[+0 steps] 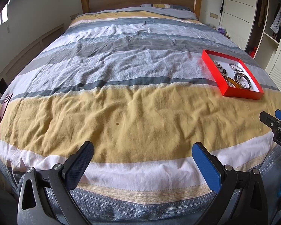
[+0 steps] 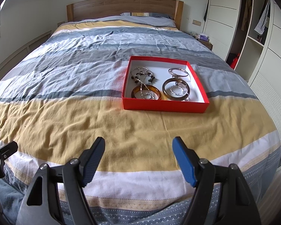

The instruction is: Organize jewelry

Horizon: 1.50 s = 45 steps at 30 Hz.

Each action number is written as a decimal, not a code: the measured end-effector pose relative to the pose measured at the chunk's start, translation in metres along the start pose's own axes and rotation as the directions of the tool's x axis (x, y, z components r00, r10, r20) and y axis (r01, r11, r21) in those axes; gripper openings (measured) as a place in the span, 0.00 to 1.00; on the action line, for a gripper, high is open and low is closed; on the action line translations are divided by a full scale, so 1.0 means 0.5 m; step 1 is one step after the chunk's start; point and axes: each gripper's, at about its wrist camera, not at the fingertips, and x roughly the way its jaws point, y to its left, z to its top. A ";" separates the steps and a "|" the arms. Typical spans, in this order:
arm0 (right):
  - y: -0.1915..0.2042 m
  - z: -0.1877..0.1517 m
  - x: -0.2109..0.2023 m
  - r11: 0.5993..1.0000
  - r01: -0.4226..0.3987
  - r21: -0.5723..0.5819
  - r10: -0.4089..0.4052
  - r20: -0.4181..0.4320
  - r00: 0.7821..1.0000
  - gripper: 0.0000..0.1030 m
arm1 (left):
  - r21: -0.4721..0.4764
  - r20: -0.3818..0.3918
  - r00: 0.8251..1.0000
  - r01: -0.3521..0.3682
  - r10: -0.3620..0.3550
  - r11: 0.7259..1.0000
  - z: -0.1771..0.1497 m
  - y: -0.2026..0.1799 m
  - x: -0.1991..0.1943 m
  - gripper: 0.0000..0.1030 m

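A shallow red box (image 2: 164, 107) with a white inside lies on the striped bedspread, ahead of my right gripper (image 2: 139, 142). In it lie an amber bangle (image 2: 134, 92), a grey bangle (image 2: 164, 91), silver bangles (image 2: 178, 72) and a beaded chain (image 2: 140, 73). The right gripper is open, empty, well short of the box. My left gripper (image 1: 143, 147) is open over the yellow stripe, nothing between its fingers. In the left wrist view the red box (image 1: 241, 94) sits at the far right, and the right gripper's fingers (image 1: 267, 119) show at the right edge.
A phone in a pink case with a red cord (image 1: 4, 105) lies at the bed's left edge. A small brown speck (image 1: 117, 123) rests on the yellow stripe. A wooden headboard (image 2: 121, 7) stands at the far end, a white wardrobe (image 2: 224, 18) to the right.
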 end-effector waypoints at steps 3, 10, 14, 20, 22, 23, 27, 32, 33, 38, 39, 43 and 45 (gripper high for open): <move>0.000 0.000 0.000 1.000 0.000 0.000 0.000 0.000 1.000 0.71 | -0.001 0.000 1.000 0.001 -0.001 1.000 -0.001 0.001 0.000 0.99; -0.005 -0.001 0.001 1.000 0.002 -0.003 -0.002 -0.001 1.000 0.71 | -0.005 -0.002 1.000 0.003 -0.003 1.000 -0.003 0.003 0.000 0.99; 0.001 -0.002 0.000 1.000 0.002 -0.003 -0.002 -0.001 1.000 0.71 | -0.006 -0.004 1.000 0.003 -0.004 1.000 -0.004 0.003 0.000 0.99; -0.007 -0.006 0.006 1.000 0.002 -0.001 -0.002 -0.006 1.000 0.71 | -0.008 -0.010 1.000 0.006 -0.006 1.000 -0.006 0.002 0.004 0.99; -0.011 -0.008 0.010 1.000 0.001 -0.003 -0.002 -0.009 1.000 0.71 | -0.009 -0.011 1.000 0.007 -0.007 1.000 -0.006 0.002 0.004 0.99; -0.010 -0.010 0.010 1.000 0.001 -0.004 -0.001 -0.010 1.000 0.71 | -0.009 -0.011 1.000 0.006 -0.007 1.000 -0.006 0.002 0.004 0.99; -0.007 -0.013 0.013 1.000 0.000 -0.011 0.000 -0.014 1.000 0.71 | -0.009 -0.014 1.000 0.006 -0.007 1.000 -0.008 0.002 0.004 0.99; -0.005 -0.012 0.014 1.000 0.001 -0.010 -0.001 -0.014 1.000 0.71 | -0.009 -0.020 1.000 0.008 -0.009 1.000 -0.010 0.003 0.008 0.99; -0.005 -0.012 0.014 1.000 0.001 -0.011 -0.001 -0.015 1.000 0.71 | -0.008 -0.021 1.000 0.009 -0.009 1.000 -0.011 0.003 0.008 0.99; 0.007 -0.014 0.013 1.000 0.004 -0.015 -0.005 -0.018 1.000 0.71 | -0.009 -0.020 1.000 0.009 -0.010 1.000 -0.011 0.003 0.008 0.99; 0.013 -0.014 0.012 1.000 0.005 -0.015 -0.005 -0.017 1.000 0.71 | -0.010 -0.020 1.000 0.010 -0.010 1.000 -0.012 0.004 0.008 0.99; 0.009 -0.015 0.013 1.000 0.005 -0.016 -0.006 -0.018 1.000 0.71 | -0.010 -0.021 1.000 0.010 -0.010 1.000 -0.012 0.004 0.008 0.99; 0.008 -0.015 0.013 1.000 0.006 -0.016 -0.006 -0.018 1.000 0.71 | -0.012 -0.020 1.000 0.011 -0.011 1.000 -0.012 0.005 0.008 0.99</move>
